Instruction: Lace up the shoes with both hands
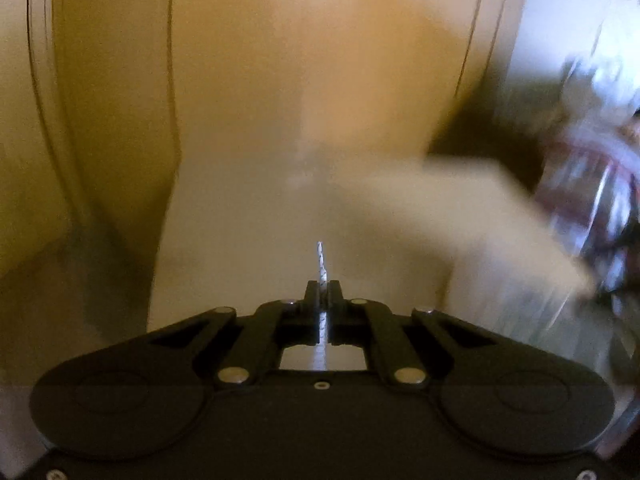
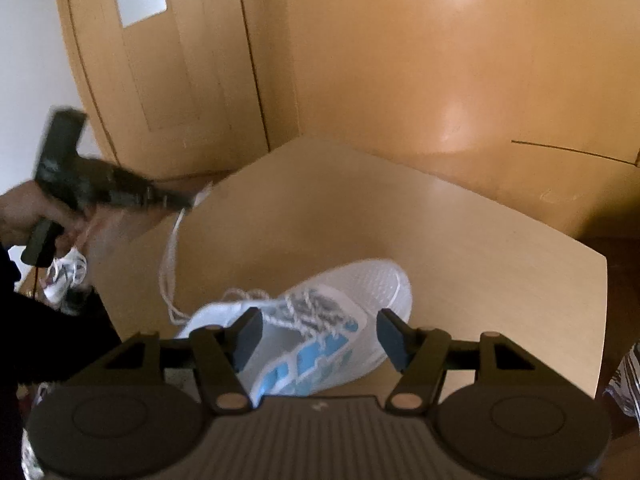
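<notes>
A white shoe with light blue side patches lies on a pale wooden table, toe pointing away to the right. My right gripper stands open just above the shoe's laced midfoot, its pads apart on either side. A white shoelace runs from the shoe's eyelets up and left to my left gripper, held in a hand at the table's left edge. In the left wrist view, that left gripper is shut on the shoelace, whose white tip pokes out past the pads.
Tan wooden cabinet doors stand behind the table. A second white shoe shows below the left hand, off the table's edge. Blurred patterned fabric fills the right side of the left wrist view. The table's right corner drops to dark floor.
</notes>
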A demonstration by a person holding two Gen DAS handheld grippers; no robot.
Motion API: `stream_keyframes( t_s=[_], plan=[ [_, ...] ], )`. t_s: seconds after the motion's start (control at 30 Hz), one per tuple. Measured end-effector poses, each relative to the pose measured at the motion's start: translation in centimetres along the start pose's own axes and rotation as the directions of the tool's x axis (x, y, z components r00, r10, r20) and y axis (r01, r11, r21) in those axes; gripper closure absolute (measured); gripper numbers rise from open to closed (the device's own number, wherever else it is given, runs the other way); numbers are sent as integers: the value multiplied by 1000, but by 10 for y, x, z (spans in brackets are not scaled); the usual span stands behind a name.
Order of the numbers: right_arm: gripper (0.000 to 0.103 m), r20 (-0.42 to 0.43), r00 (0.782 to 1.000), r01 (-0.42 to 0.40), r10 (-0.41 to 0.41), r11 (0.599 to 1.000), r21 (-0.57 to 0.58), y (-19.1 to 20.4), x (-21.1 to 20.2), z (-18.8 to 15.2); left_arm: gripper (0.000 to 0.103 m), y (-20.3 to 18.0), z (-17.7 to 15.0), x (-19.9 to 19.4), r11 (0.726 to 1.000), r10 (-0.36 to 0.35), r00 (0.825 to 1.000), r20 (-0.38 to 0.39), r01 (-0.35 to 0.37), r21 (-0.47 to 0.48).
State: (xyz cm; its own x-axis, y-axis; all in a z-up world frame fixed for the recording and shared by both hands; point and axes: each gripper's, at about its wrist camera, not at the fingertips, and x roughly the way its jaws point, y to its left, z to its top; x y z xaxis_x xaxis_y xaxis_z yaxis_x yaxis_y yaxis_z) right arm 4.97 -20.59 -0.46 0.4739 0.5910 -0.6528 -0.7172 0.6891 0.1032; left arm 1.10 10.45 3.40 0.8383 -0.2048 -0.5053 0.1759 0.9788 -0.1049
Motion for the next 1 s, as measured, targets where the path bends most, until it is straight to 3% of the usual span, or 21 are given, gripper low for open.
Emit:
stream_keyframes(
  t_s=[0.03,0.17,0.27,0.4,0.5,0.6,0.73,0.83,1.0],
  plan=[
    [38,17,1000,-4,4,1000,12,-1,-3,2,102,-12,19,-13,999,-30,996,81,29,17],
    [38,107,994,-42,31,994,99,-10,-20,4,102,-53,45,-27,985,-136,977,167,116,125],
    [39,179,983,-85,49,976,200,-27,-34,3,102,-96,23,-3,954,-214,972,97,187,235],
    [42,246,965,-180,92,913,367,-56,-45,-4,102,-135,-10,38,901,-239,970,-50,240,361],
    [58,263,954,-254,141,848,466,-71,-41,-11,102,-152,-20,44,878,-263,961,-85,275,392],
    [59,269,947,-301,178,785,541,-80,-34,-16,102,-165,-23,46,855,-289,952,-100,304,421],
    [62,283,935,-348,214,711,612,-88,-27,-20,102,-171,-23,43,842,-309,945,-108,324,431],
    [71,285,931,-361,228,687,630,-90,-25,-21,102,-169,-24,44,842,-315,943,-109,330,428],
    [99,281,927,-372,246,674,638,-87,-20,-22,102,-168,-23,40,838,-323,939,-116,341,426]
  ],
)
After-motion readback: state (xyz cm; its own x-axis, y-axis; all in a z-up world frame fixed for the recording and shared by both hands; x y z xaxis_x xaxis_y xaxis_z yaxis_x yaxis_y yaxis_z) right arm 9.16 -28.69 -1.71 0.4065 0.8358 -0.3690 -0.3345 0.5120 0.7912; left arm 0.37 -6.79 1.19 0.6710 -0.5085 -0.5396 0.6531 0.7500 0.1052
